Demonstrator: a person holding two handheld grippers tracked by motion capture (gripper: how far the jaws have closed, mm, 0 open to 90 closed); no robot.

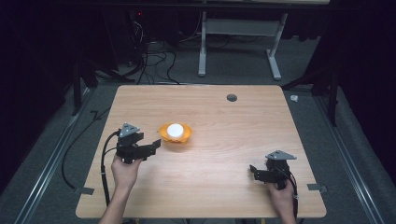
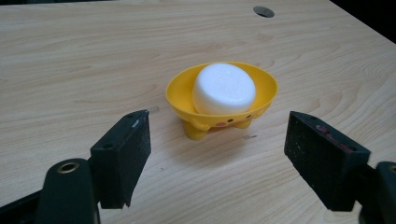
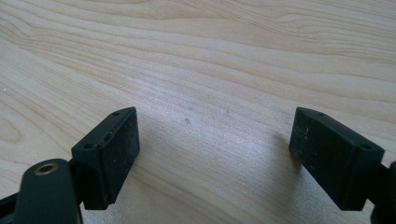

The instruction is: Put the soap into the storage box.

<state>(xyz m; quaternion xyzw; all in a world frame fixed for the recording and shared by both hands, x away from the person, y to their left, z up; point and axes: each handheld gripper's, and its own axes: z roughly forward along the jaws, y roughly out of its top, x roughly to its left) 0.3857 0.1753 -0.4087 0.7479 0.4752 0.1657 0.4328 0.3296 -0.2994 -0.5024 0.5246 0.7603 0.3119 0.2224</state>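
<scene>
A small yellow footed bowl [image 1: 175, 135] [image 2: 221, 98] stands near the middle of the wooden table [image 1: 224, 121], a little left of centre. A white round puck [image 1: 175, 129] [image 2: 224, 88] lies inside it. My left gripper [image 1: 152, 147] [image 2: 217, 154] is held just left of the bowl and points at it, jaws wide open, with a short gap of bare wood between them and the bowl. My right gripper [image 1: 254, 171] [image 3: 215, 154] hovers low over bare wood at the front right, open, with nothing between its jaws.
A dark round hole [image 1: 231, 97] [image 2: 264, 11] sits in the tabletop at the back right. Beyond the table stand a white desk frame [image 1: 238, 44] and tangled cables [image 1: 154, 60] on the grey floor.
</scene>
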